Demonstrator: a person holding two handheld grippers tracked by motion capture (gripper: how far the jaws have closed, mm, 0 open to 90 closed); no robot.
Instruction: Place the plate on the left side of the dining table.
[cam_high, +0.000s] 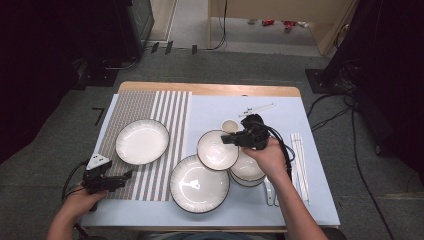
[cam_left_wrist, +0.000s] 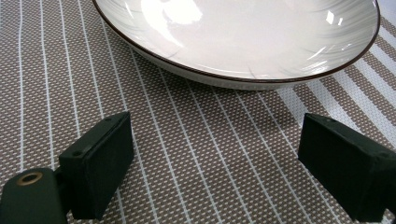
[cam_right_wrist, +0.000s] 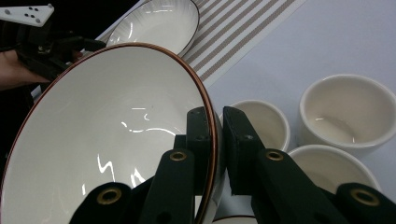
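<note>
1. Two black pads of the right tongs are pinching the brown rim of a white bowl, one pad inside the rim and one outside, and the bowl hangs tilted in the right gripper view.
2. From above, that held bowl sits raised over the blue part of the surface, its near edge overlapping the big plate below it and its right edge close to the stacked bowls.
3. Room is tight on that side: small cups crowd just beyond the pads, and one little cup stands right behind the held bowl.
4. Open room lies farther back, across the bare blue stretch toward the wooden far edge.
5. Over to the left tongs: spread wide, nothing between the pads, hovering low above the striped mat.
6. Just ahead of them is the dark-rimmed edge of a plate, apart from both pads.
7. In the high view the left tongs sit at the mat's near left corner, close to the surface's edge, with that plate beyond.
8. Right hand reaches in from below, forearm angled up and left, tongs pointing left.
9. Left hand sits low at the corner, tongs pointing right.
</note>
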